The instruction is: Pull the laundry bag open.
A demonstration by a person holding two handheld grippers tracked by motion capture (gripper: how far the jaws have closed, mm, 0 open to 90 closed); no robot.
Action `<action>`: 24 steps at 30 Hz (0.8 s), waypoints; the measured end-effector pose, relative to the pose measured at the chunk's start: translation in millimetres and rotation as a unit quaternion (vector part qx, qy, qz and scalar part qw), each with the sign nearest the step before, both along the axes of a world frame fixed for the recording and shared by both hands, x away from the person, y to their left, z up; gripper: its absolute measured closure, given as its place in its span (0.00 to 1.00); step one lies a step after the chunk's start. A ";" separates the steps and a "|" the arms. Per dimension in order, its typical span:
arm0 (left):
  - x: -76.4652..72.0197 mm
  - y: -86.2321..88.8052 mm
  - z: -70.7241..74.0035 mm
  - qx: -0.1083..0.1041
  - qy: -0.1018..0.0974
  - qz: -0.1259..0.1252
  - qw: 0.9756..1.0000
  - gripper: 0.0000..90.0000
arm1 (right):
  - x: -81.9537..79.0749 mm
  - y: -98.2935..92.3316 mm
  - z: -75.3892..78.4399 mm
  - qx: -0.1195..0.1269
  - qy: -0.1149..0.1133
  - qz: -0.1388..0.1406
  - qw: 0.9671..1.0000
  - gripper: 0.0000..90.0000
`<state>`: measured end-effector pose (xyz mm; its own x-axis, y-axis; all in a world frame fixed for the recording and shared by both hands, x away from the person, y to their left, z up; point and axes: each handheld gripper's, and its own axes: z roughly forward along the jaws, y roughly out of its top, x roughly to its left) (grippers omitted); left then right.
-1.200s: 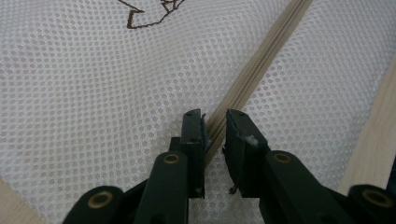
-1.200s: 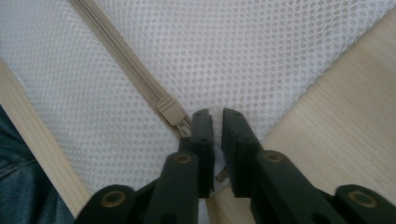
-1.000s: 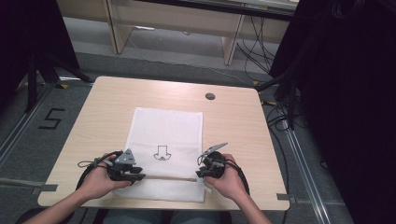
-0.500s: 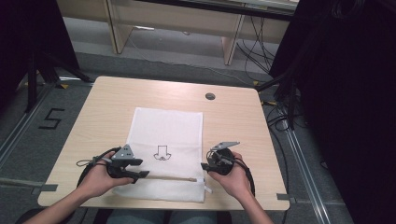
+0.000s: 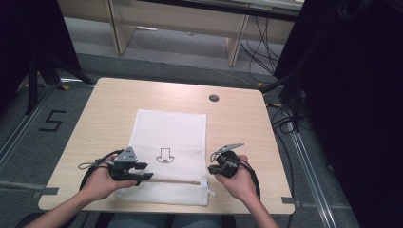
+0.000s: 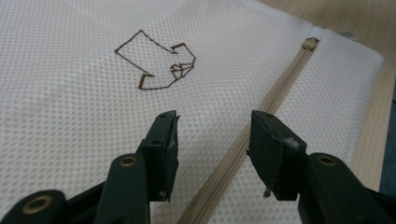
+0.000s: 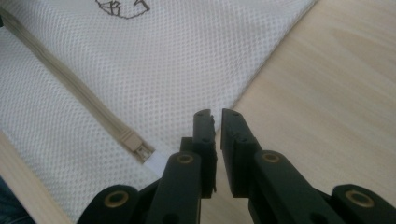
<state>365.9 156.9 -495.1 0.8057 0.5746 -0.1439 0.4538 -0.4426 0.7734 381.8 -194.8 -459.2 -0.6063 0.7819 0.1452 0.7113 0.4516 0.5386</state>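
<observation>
The jaws of the left gripper (image 6: 212, 135) are spread apart, having just narrowed a little, over the white mesh bag (image 5: 168, 142), nothing being gripped; the beige zipper (image 6: 275, 93) is seen running between them, the brown arrow mark (image 6: 156, 60) lying beyond the left jaw. The jaws of the right gripper (image 7: 217, 123) have just been closing and are nearly clenched on nothing, at the bag's edge, with the zipper pull (image 7: 140, 149) just beside them. Bare table (image 7: 336, 79) lies open to their right.
</observation>
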 end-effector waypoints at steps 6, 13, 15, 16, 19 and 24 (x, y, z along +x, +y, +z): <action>-0.6 -16.8 1.3 -0.003 -0.006 -0.018 1.000 0.61 | -2.2 1.2 -1.1 -0.009 0.012 0.005 1.000 0.89; -2.8 -32.8 2.3 -0.004 -0.015 -0.038 0.999 0.63 | -8.2 10.6 3.8 -0.028 0.047 0.004 0.998 1.00; -1.5 -39.0 3.7 -0.006 -0.015 -0.041 0.999 0.63 | -8.5 14.1 2.3 -0.025 0.052 0.015 0.998 1.00; -0.7 -41.3 3.8 -0.008 -0.014 -0.041 0.999 0.63 | -8.1 15.9 0.6 -0.026 0.052 0.020 0.998 1.00; 1.4 -46.1 3.5 -0.010 -0.016 -0.043 0.999 0.62 | -7.7 20.2 -3.6 -0.028 0.072 0.015 0.997 1.00; 5.9 -60.5 2.2 -0.003 -0.014 -0.058 0.998 0.63 | -4.0 20.0 -9.2 -0.032 0.078 0.020 0.996 1.00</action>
<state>371.8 96.4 -492.9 0.8710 0.4757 -0.1231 0.3768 -0.4860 0.7886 377.8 -174.8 -468.4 -0.6105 0.7687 0.1907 0.7653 0.5107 0.3917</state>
